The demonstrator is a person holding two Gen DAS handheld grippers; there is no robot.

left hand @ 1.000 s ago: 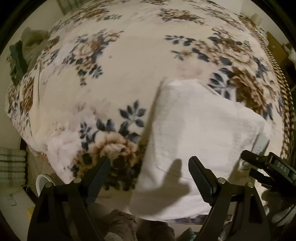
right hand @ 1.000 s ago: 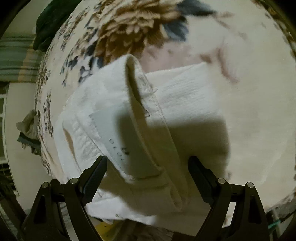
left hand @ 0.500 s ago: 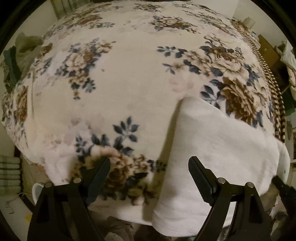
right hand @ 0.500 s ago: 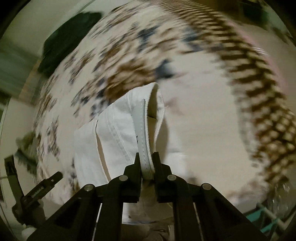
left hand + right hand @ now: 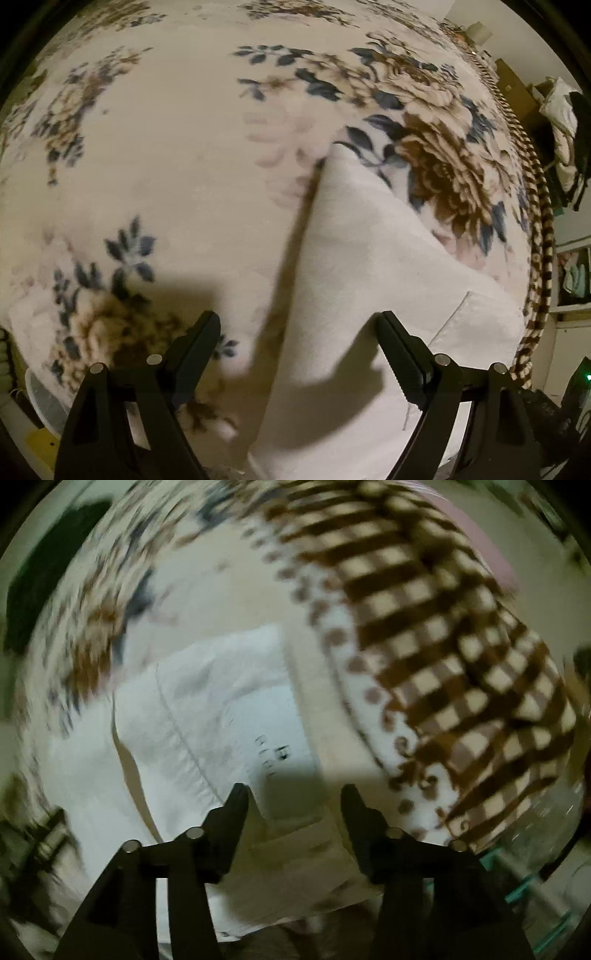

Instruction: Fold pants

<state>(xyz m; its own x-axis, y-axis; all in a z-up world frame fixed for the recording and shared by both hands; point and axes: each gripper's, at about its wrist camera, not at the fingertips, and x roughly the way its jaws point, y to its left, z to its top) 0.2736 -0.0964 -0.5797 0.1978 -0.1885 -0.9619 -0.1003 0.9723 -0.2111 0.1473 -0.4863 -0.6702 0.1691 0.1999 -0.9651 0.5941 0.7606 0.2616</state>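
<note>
White cloth fills the near ground under both our tools: the pants (image 5: 369, 295), folded into a thick pad, lie on the blanket (image 5: 166, 166) at its near edge. We take the pants as our landmark. Nearest to us in the left wrist view, the left gripper (image 5: 297, 328) hangs over them with its jaws spread wide and nothing between the pads; one finger (image 5: 399, 347) stands above the white fabric, the other above the blanket's brown flower just beside the pants' left edge. A dark shadow of the tool falls across the cloth below. In the right wrist view, which is blurred, the right gripper (image 5: 293, 805) has its jaws opening, partly apart, with no cloth pinched between them; it hovers above the pants' near end, where a pale label (image 5: 273, 738) with small dark print lies flat on the fabric beside a stitched seam. Beyond the pants the blanket spreads away, cream with blue leaves and brown blooms. To the right of the pants runs its border (image 5: 461, 683), a brown and cream check. Farther off past that border, the left wrist view shows a heap of clothes (image 5: 561, 122) against the wall.
</note>
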